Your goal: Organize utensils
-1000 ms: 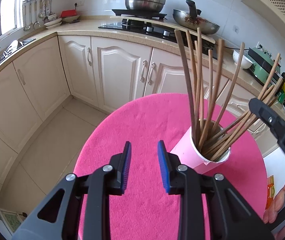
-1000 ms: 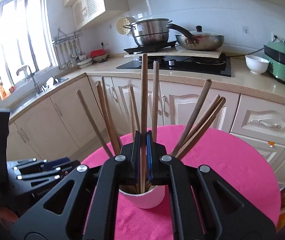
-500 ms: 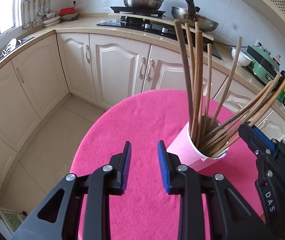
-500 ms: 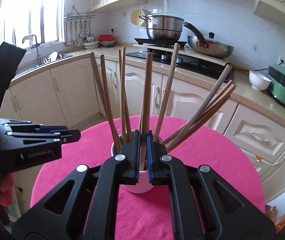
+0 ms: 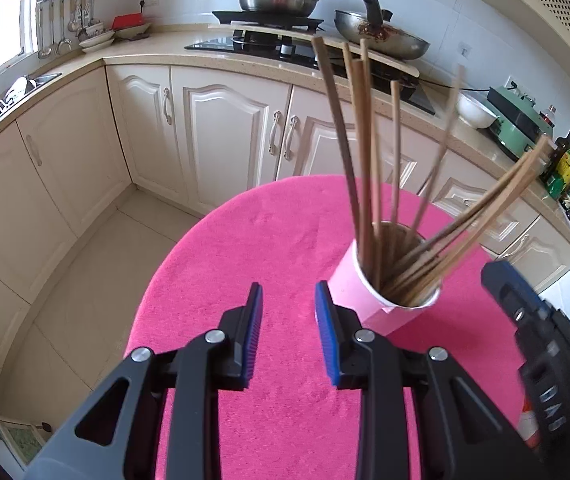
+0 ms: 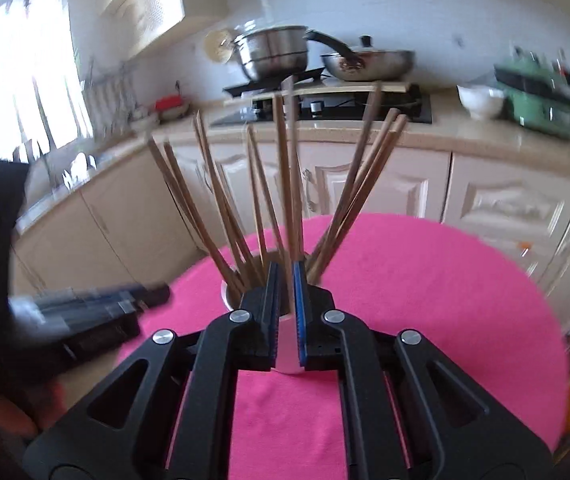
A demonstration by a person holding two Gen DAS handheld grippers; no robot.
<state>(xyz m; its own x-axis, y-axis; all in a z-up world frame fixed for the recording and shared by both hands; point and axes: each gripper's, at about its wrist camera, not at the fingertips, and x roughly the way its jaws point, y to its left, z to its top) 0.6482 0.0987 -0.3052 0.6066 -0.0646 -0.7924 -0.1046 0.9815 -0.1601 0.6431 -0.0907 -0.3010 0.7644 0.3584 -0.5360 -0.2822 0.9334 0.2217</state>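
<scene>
Currently the right gripper (image 6: 283, 308) is showing a narrow gap between its blue-lined fingers (image 6: 299, 312), with nothing clamped; a chopstick lines up with the gap, but the frame is blurred and it seems to stand beyond the tips, inside the cup. The left gripper (image 5: 288, 334) is hanging with fingers moderately apart and empty, just beside the cup's near wall, not touching it as far as the view shows.

Outward: the white paper cup (image 5: 359, 286) is standing upright on the pink tablecloth (image 5: 245, 256), toward its right side in the left view. The wooden chopsticks (image 5: 365, 160) are all fanning out of the cup, some upright, several leaning far right.

Progress, as a judgement: no loose utensil is lying on the cloth, so gathering looks done or nearly so. What may be remaining is bunching or straightening the splayed sticks.
</scene>
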